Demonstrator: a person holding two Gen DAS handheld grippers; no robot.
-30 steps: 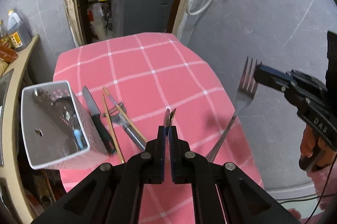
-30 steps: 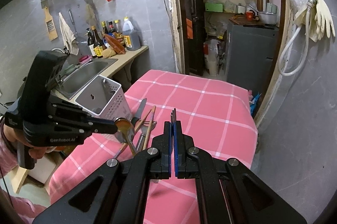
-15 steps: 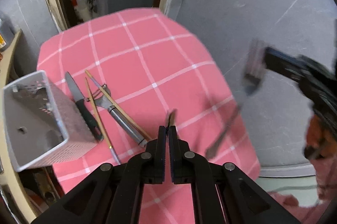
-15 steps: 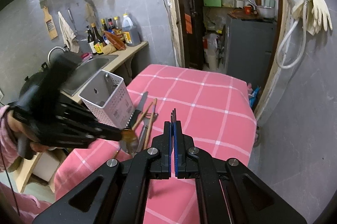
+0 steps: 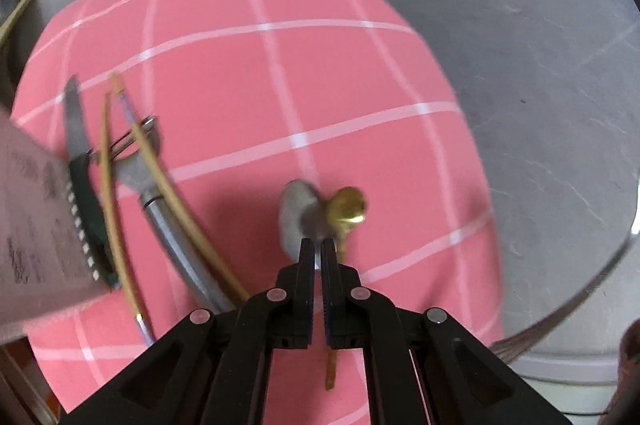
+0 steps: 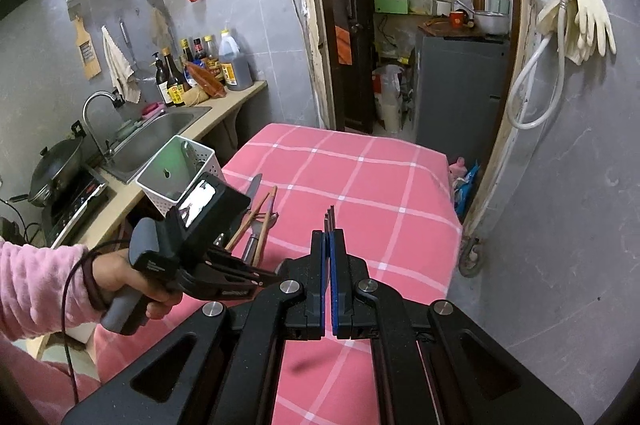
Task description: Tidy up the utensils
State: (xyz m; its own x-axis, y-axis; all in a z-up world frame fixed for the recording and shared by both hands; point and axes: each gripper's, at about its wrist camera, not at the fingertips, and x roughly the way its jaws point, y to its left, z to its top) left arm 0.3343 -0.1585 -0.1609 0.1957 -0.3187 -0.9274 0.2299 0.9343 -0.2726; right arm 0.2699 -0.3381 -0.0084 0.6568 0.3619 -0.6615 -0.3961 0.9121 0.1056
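My left gripper is shut on a gold spoon, held low over the pink checked tablecloth; the spoon's shadow falls just left of it. My right gripper is shut on a fork whose tines stick up between the pads, above the table's near side. A knife, chopsticks and a steel-handled utensil lie at the table's left beside the white perforated holder. The left gripper also shows in the right wrist view, low and left.
A sink, bottles and a wok sit on the counter left of the table. A grey cabinet stands behind the table. Grey floor lies right of the table.
My left gripper has dropped towards the tablecloth and tilted down, bringing the spoon close to the cloth. My right gripper with the fork has risen slightly and stayed shut.
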